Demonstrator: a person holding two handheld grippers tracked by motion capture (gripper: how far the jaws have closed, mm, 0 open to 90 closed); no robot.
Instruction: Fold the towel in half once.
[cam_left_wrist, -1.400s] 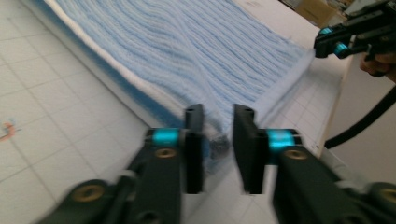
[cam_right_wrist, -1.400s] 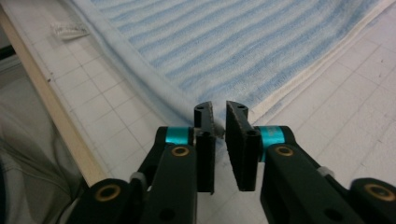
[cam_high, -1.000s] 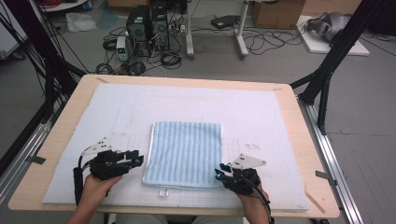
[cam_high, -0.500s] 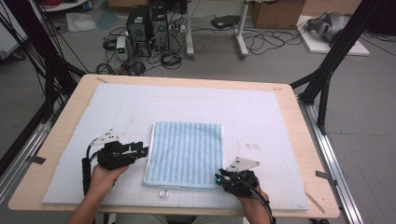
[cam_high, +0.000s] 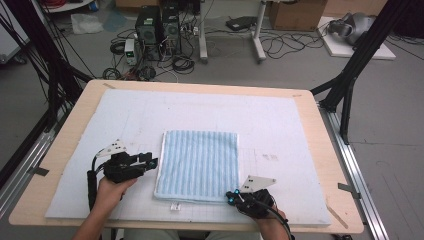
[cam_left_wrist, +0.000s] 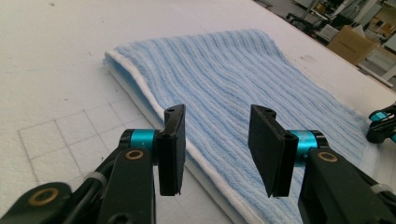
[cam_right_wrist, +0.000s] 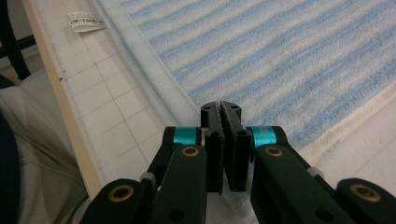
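Note:
A blue-and-white striped towel (cam_high: 200, 162) lies folded flat on the white mat. My left gripper (cam_high: 151, 162) is at its left edge. In the left gripper view that gripper (cam_left_wrist: 217, 112) is open, its jaws just above the towel (cam_left_wrist: 243, 79) and touching nothing. My right gripper (cam_high: 231, 197) is at the towel's near right corner. Its jaws have just been closing. In the right gripper view it (cam_right_wrist: 220, 106) is shut, with the white hem of the towel (cam_right_wrist: 280, 51) pinched between the pads.
A white gridded mat (cam_high: 280, 130) covers the wooden table (cam_high: 82, 120). A small white label (cam_high: 175, 206) lies on the mat at the towel's near edge. Black frame legs, computers and cables are on the floor beyond the table.
My left gripper has edged away from the table's front edge and closer to the towel's left edge. My right gripper has dropped slightly toward the front edge at the towel's corner.

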